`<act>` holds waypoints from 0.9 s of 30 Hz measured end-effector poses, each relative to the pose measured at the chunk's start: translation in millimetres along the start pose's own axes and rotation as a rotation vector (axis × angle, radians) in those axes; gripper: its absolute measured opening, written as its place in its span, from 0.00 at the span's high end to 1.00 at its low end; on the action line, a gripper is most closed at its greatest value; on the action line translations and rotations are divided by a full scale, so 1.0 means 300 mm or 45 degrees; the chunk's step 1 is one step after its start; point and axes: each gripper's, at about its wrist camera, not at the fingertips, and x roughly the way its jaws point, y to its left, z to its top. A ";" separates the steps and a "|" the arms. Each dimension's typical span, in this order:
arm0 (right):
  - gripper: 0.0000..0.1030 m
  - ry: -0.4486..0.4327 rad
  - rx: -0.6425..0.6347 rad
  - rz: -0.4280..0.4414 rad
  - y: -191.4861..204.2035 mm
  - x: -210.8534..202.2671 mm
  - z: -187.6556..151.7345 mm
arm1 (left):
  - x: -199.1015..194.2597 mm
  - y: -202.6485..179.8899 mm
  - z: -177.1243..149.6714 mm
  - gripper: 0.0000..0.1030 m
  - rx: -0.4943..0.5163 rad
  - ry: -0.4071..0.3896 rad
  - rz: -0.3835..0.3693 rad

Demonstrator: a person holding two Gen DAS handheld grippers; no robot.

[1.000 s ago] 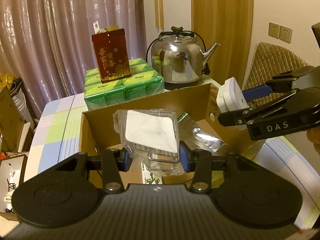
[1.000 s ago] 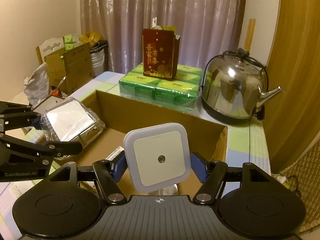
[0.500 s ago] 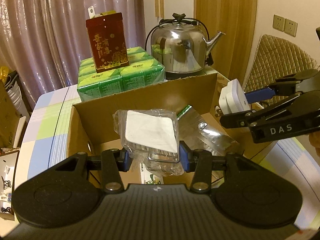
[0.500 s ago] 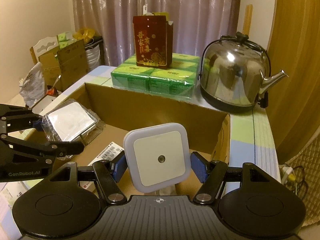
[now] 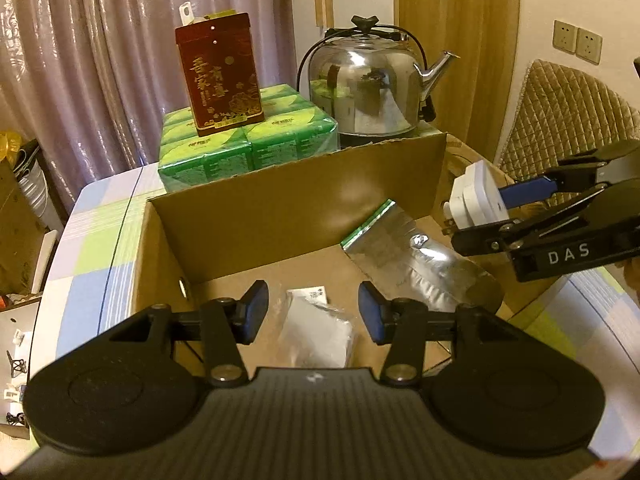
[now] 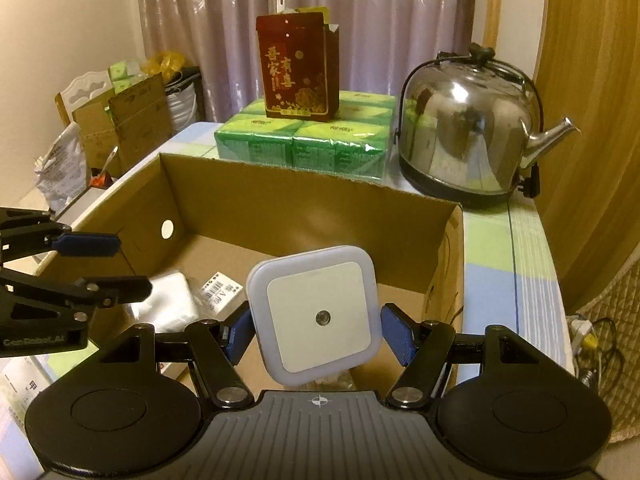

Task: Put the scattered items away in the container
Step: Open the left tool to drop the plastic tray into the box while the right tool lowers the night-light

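The left gripper (image 5: 311, 312) is held over the near edge of the cardboard box (image 5: 304, 216); its jaws have just been opening and stand spread, with nothing between the pads. Below them, on the box floor, a clear-wrapped white packet (image 5: 316, 334) is seen lying flat, one corner turned toward the far wall of the box, with a small barcode label (image 5: 308, 293) just beyond it. The right gripper (image 6: 316, 330) is held over the near right part of the box, its jaws pinching a square white night light (image 6: 316, 314) by its two side edges. The night light's face, with a small round sensor in the middle, is turned toward the camera and tilted slightly, and in the left wrist view its plug side is seen pointing toward the middle of the box. A silver foil pouch (image 5: 416, 256) lies inside the box to the right, its long axis running from the far wall toward the near right corner. Beyond the box, on the checked surface (image 6: 508, 248), a pack of green tissue packets (image 6: 304, 140) is seen with a red gift box (image 6: 298, 66) standing upright on it, and a steel kettle (image 6: 468, 136) stands to the right of the pack.
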 end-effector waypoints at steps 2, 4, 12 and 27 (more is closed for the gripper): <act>0.37 0.005 0.007 0.004 0.000 -0.001 -0.004 | -0.006 0.002 -0.006 0.57 0.000 0.003 0.002; 0.37 0.006 0.006 0.005 0.004 -0.001 -0.004 | -0.014 0.002 -0.013 0.57 0.002 0.004 0.002; 0.37 0.005 -0.002 0.009 0.021 -0.005 0.005 | -0.027 0.007 -0.025 0.57 -0.003 0.010 0.002; 0.35 -0.022 0.025 -0.011 0.032 -0.002 0.015 | -0.048 0.008 -0.026 0.57 -0.018 -0.003 -0.002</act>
